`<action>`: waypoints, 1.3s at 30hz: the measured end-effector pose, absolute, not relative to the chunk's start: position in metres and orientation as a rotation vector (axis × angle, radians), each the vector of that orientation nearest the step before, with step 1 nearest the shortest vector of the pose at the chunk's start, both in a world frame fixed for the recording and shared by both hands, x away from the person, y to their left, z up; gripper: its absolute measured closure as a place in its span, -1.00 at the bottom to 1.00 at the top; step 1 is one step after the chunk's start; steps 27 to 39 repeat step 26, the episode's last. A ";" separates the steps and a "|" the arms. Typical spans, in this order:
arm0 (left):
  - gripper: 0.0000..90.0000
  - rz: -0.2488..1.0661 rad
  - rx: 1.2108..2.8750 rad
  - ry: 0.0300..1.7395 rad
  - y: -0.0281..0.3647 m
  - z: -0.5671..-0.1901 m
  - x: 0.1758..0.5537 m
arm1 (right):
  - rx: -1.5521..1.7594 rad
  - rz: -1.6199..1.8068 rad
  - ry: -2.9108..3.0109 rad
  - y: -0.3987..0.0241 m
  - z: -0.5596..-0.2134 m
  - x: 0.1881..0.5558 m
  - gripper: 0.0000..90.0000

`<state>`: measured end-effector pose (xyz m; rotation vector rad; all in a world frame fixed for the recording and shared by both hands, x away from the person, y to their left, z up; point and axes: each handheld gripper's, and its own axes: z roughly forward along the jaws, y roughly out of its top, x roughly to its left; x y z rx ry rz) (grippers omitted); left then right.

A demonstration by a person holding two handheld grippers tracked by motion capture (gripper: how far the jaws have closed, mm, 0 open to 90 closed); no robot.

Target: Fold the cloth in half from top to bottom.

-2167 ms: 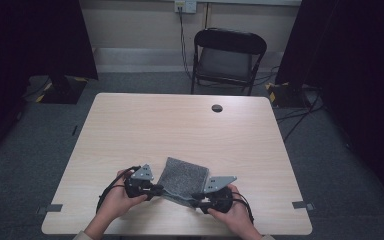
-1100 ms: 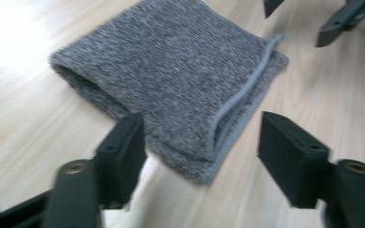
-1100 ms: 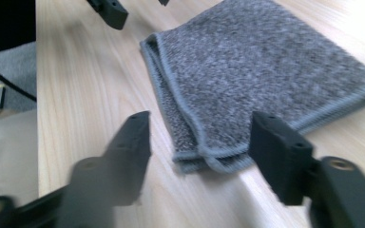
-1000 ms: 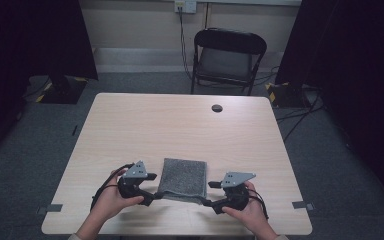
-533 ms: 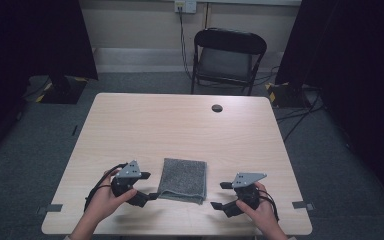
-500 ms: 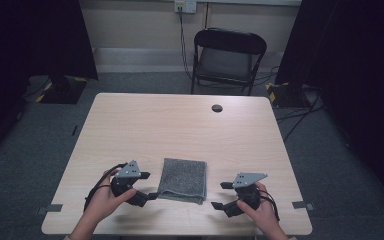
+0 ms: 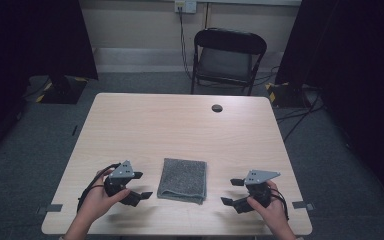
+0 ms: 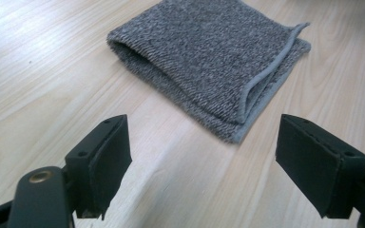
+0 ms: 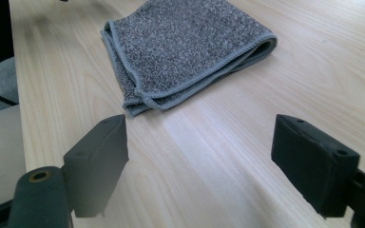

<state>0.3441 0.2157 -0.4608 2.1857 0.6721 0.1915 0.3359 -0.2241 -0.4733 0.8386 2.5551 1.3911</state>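
A grey folded towel (image 7: 182, 179) (image 8: 204, 57) (image 9: 185, 47) lies flat near the front middle of the light wooden table (image 7: 180, 130). My left gripper (image 7: 141, 185) (image 8: 202, 128) sits to the towel's left, a short gap away, open and empty, and it points at the towel's stacked hemmed edges. My right gripper (image 7: 231, 192) (image 9: 199, 126) rests farther off to the towel's right, also aimed at it. Its jaws have just been opening; they stand wide with nothing between them. A hand holds each gripper low over the table.
A small round black cap (image 7: 217, 108) is set in the table top near the far edge. Behind the table stands a black folding chair (image 7: 230, 55). The table's front edge (image 7: 180, 234) runs just below both hands.
Both grippers, earlier at the towel's two sides, have drawn outward away from it, the right one farther. The towel has settled flat and folded on the table.
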 end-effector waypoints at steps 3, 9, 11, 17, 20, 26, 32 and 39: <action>-0.58 0.194 2.181 0.682 0.220 -0.461 0.345 | 0.850 1.388 2.545 -0.229 -0.474 0.337 -0.56; -0.58 0.201 2.173 0.697 0.227 -0.462 0.345 | 0.879 1.395 2.521 -0.237 -0.472 0.339 -0.55; -0.58 0.204 2.164 0.710 0.230 -0.462 0.346 | 0.883 1.393 2.515 -0.239 -0.472 0.339 -0.55; -0.58 0.217 2.151 0.736 0.241 -0.461 0.347 | 0.909 1.375 2.506 -0.250 -0.473 0.341 -0.54; -0.58 0.220 2.145 0.755 0.247 -0.462 0.347 | 0.933 1.374 2.496 -0.256 -0.473 0.342 -0.54; -0.58 0.245 2.165 0.787 0.257 -0.469 0.349 | 0.978 1.339 2.471 -0.269 -0.477 0.346 -0.54; -0.58 0.245 2.165 0.787 0.257 -0.469 0.349 | 0.978 1.339 2.471 -0.269 -0.477 0.346 -0.54; -0.58 0.245 2.165 0.787 0.257 -0.469 0.349 | 0.978 1.339 2.471 -0.269 -0.477 0.346 -0.54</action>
